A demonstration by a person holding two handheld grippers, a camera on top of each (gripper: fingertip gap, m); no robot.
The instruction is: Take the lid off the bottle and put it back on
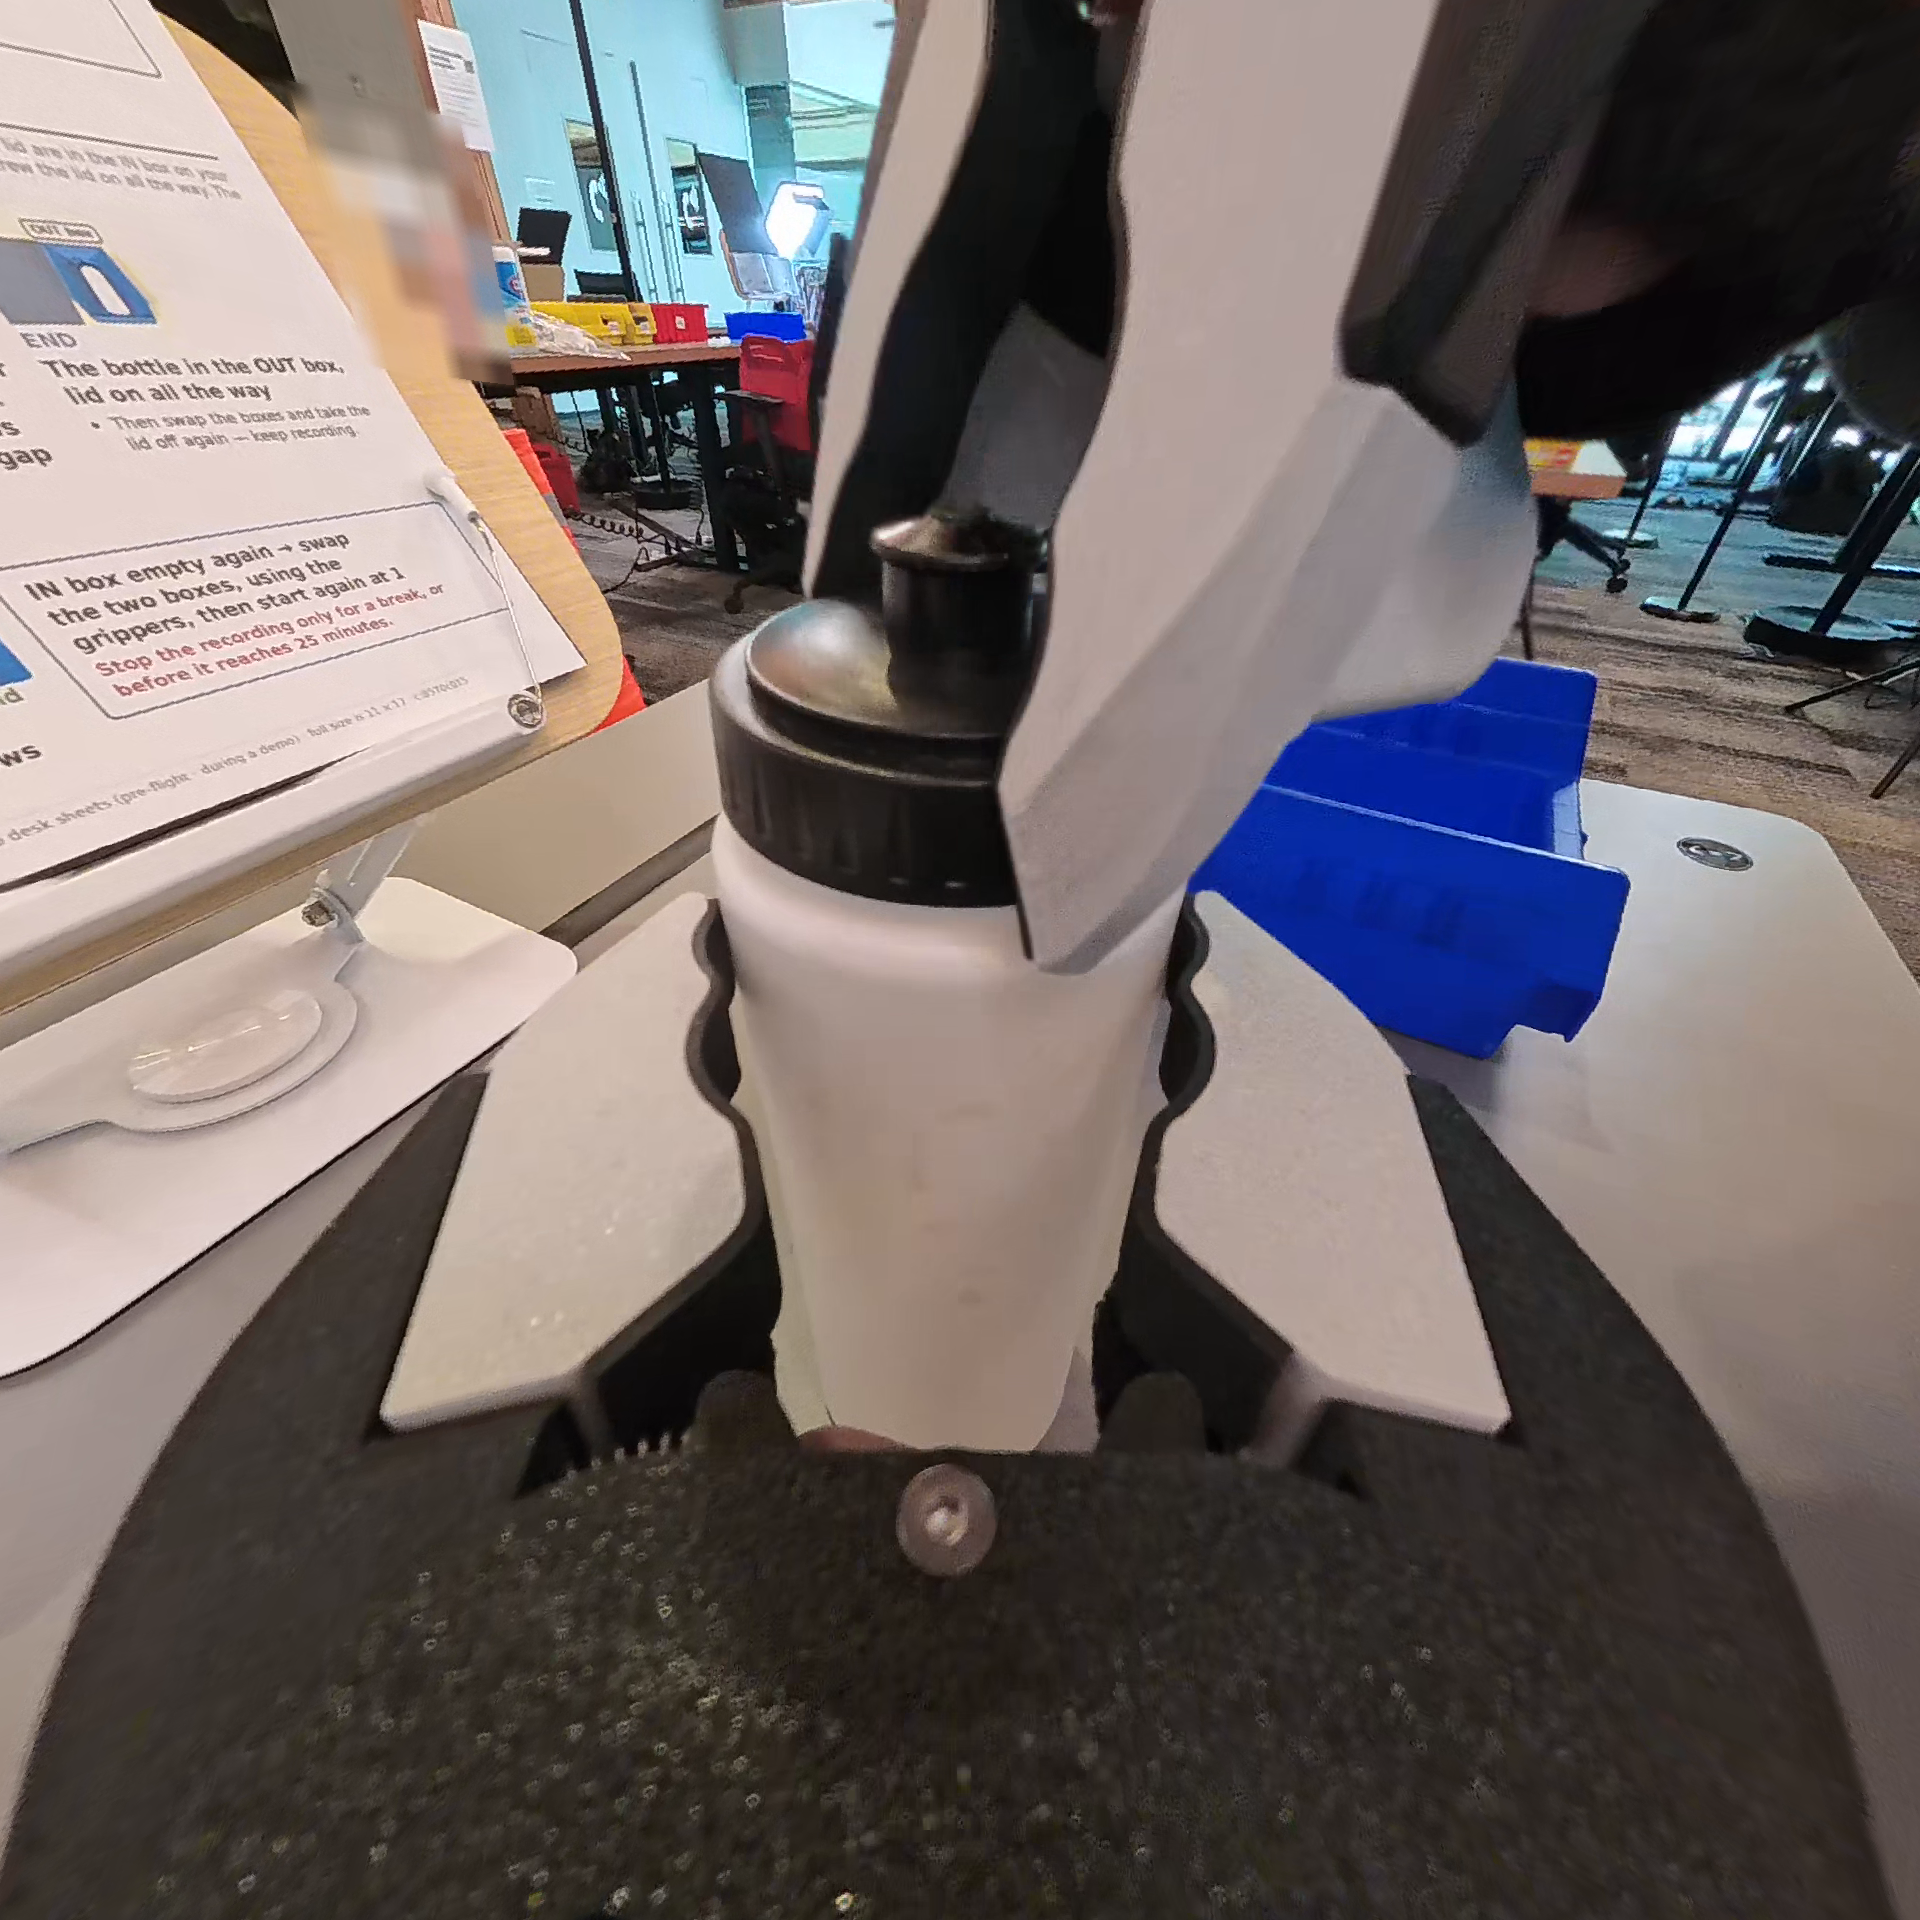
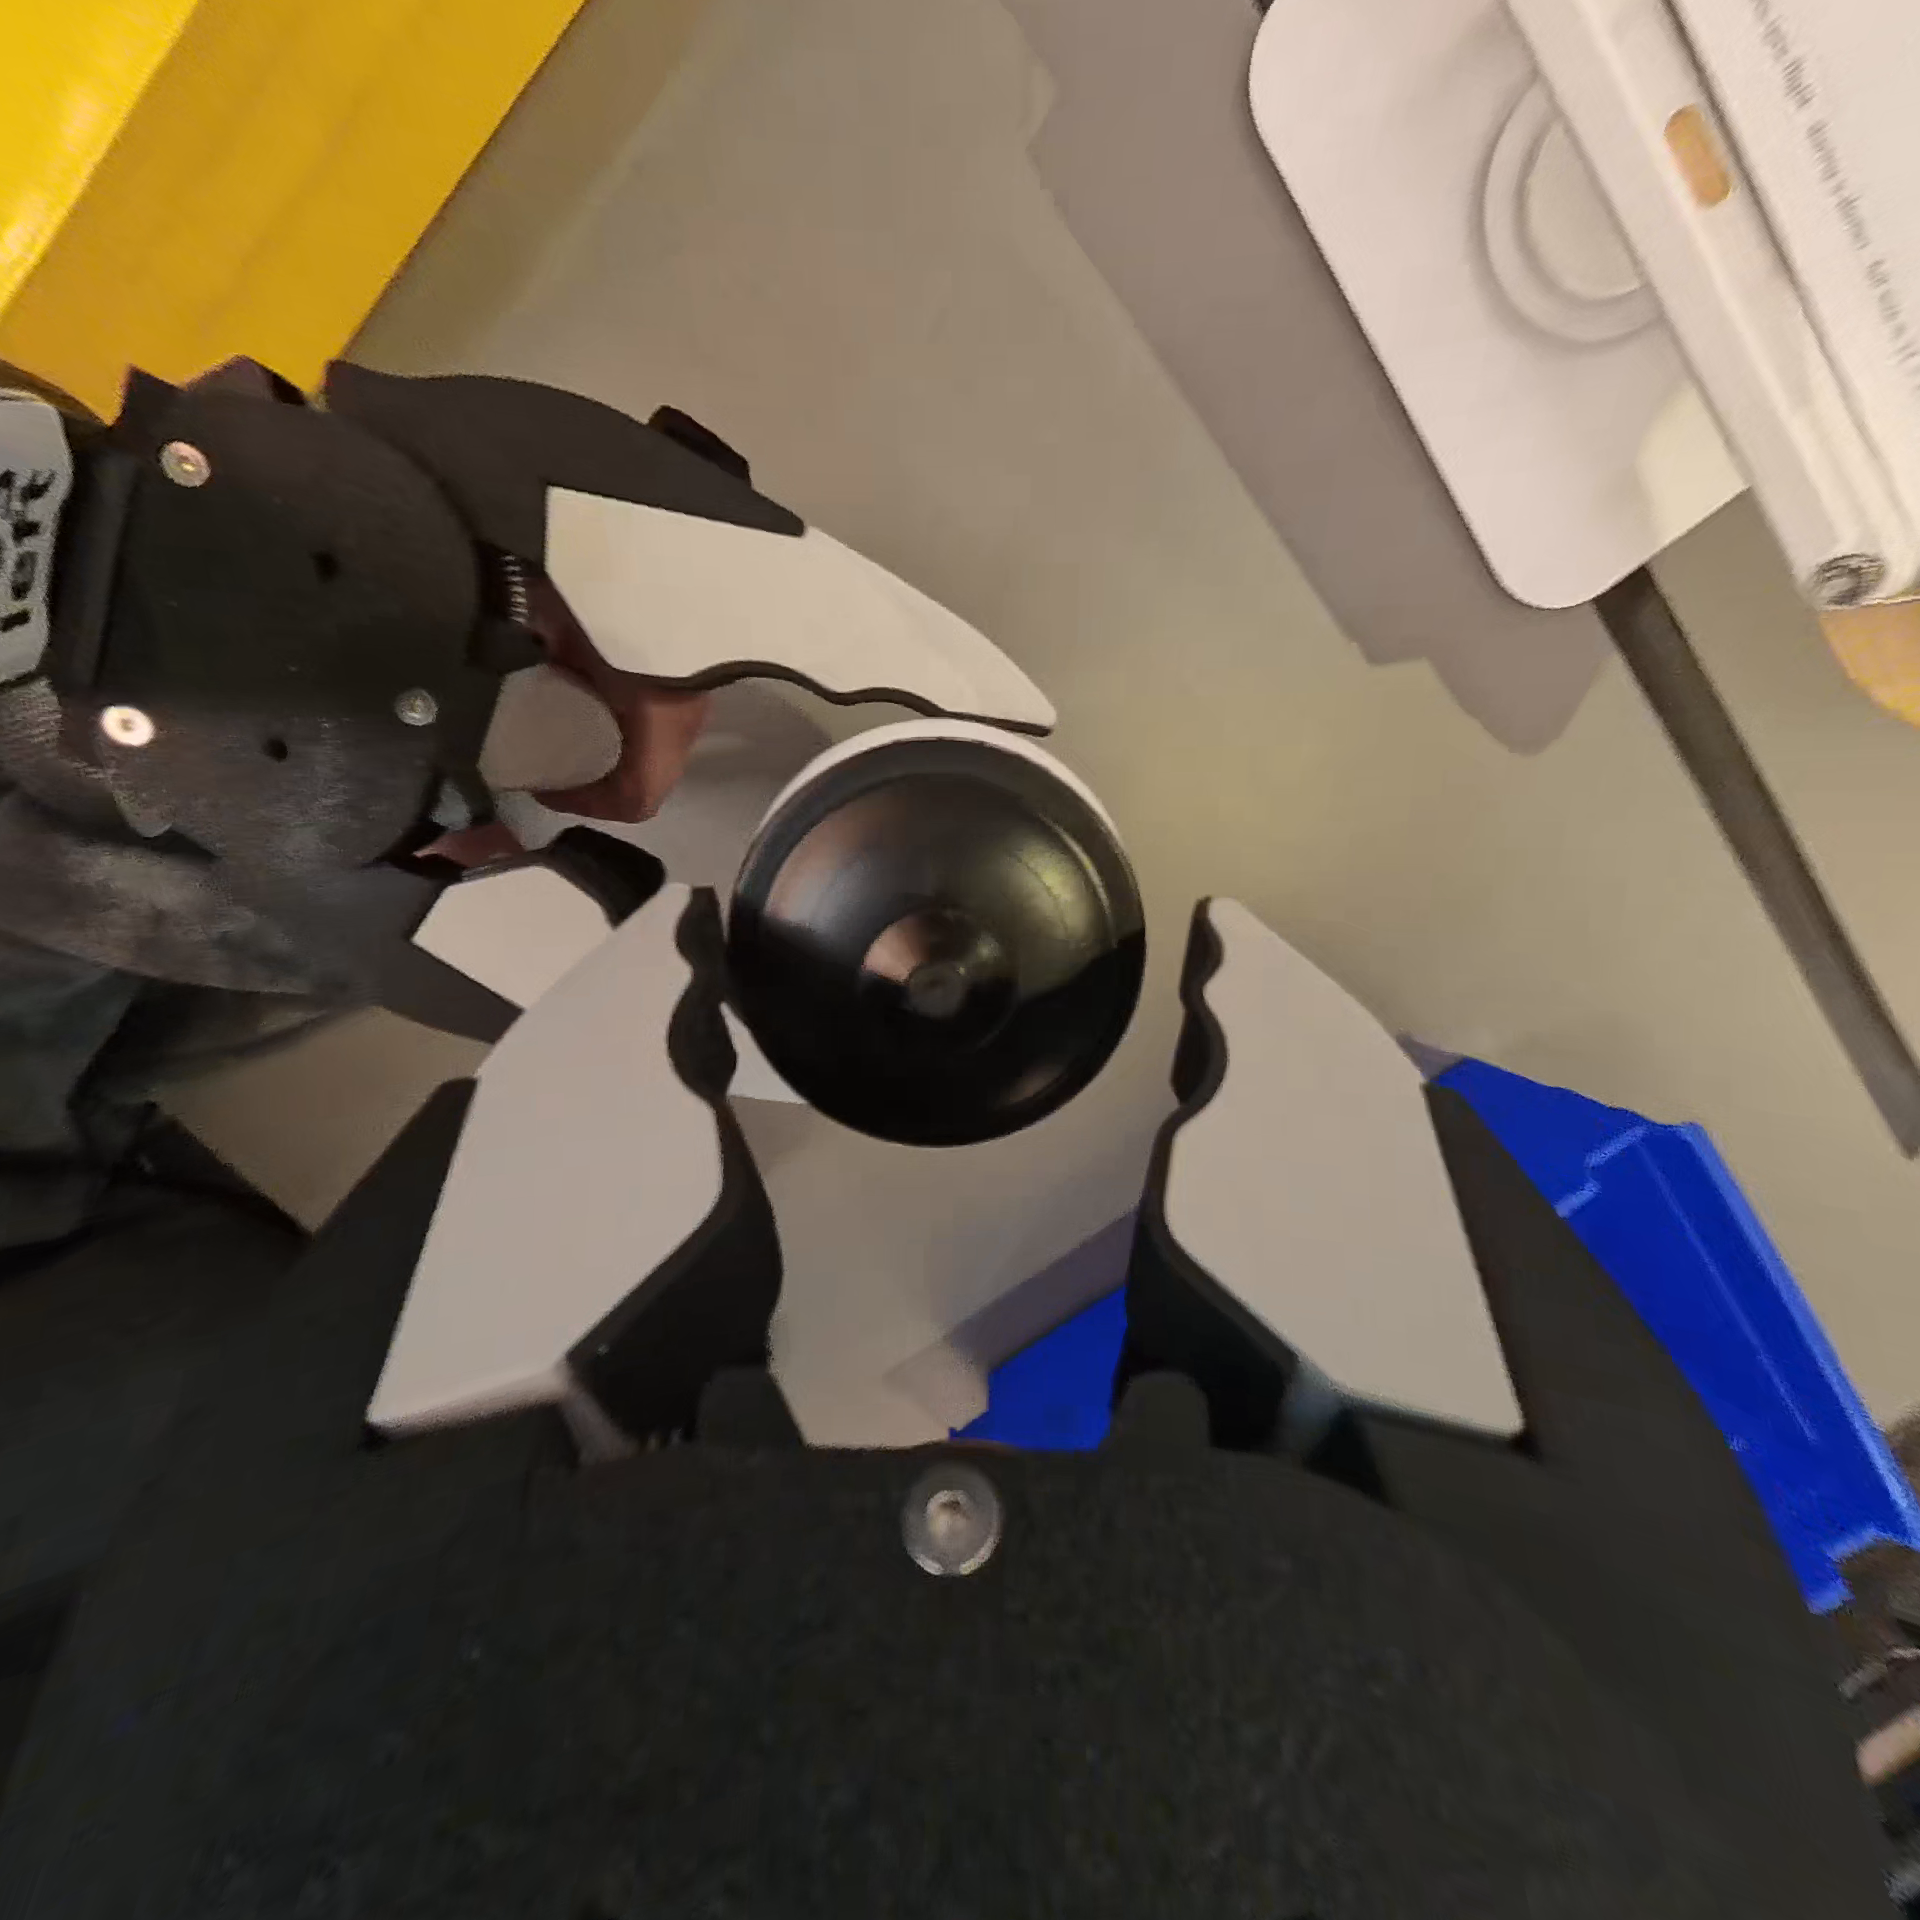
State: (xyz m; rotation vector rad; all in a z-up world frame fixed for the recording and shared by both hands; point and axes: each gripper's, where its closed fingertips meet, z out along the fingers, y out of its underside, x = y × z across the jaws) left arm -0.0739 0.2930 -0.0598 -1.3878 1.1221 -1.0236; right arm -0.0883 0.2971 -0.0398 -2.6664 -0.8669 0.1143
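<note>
Left wrist view: left claw (image 1: 951,1049) is clamped on the white bottle (image 1: 940,1122), wavy black pads pressed into both sides of the body, bottle upright between the fingers. Black lid (image 1: 868,769) sits on the neck, just above the claw tips: ribbed skirt, domed top, pull spout. Right claw (image 1: 925,727) drops in from above, one grey finger down the lid's right side, the other behind the spout. Blue bin (image 1: 1455,883) sits beyond the claw to its right, white stand (image 1: 239,1039) with the printed sheet to its left, both on the grey desk (image 1: 1714,1039).

Right wrist view: looking straight down. Right claw (image 2: 940,987) is spread around the lid (image 2: 935,935); left pad touches or nearly touches the rim, right pad has a clear gap. Not pinching yet. Left claw (image 2: 831,810) is visible ahead-left, holding the bottle under the lid. Yellow surface at far left, can't tell what it is.

Progress, my read: lid looks fully seated, and I can't tell if this is before unscrewing or after refitting. Either way, the right claw needs to close on the ribbed skirt next.

Materials: bottle is matte, slightly squeezable-looking plastic; lid is glossy hard plastic; fingers are smooth grey plates with rubbery black edging.
</note>
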